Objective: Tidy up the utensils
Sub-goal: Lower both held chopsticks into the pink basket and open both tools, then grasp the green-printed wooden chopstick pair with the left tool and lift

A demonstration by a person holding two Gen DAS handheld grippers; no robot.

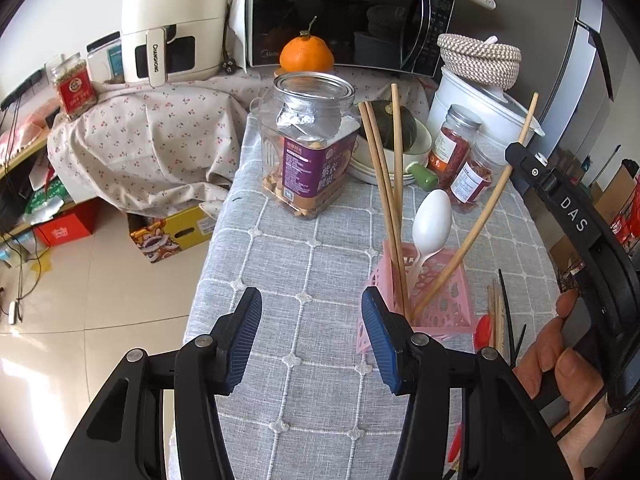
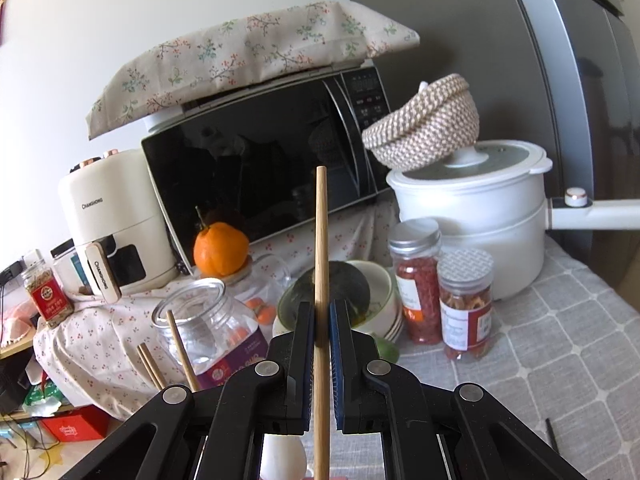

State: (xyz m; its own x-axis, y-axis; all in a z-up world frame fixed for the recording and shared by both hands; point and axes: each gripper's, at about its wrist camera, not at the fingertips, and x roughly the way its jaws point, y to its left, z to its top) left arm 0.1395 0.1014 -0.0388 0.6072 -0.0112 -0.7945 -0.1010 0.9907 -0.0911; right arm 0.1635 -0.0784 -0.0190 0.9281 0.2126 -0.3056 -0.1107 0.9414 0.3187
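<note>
Clamping a wooden chopstick (image 2: pixel 321 248) upright, our right gripper (image 2: pixel 321 334) had its jaws shut on it. Our left gripper (image 1: pixel 311 322) hovered, jaws apart; the pink holder (image 1: pixel 444 308) sat just right of them.

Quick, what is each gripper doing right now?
Left gripper: open, holding nothing.
Right gripper: closed on a chopstick.

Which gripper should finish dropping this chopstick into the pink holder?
Right. The right gripper is already shut on the chopstick, whose lower end sits in the pink holder. The left gripper is open, holding nothing, beside the holder.
</note>
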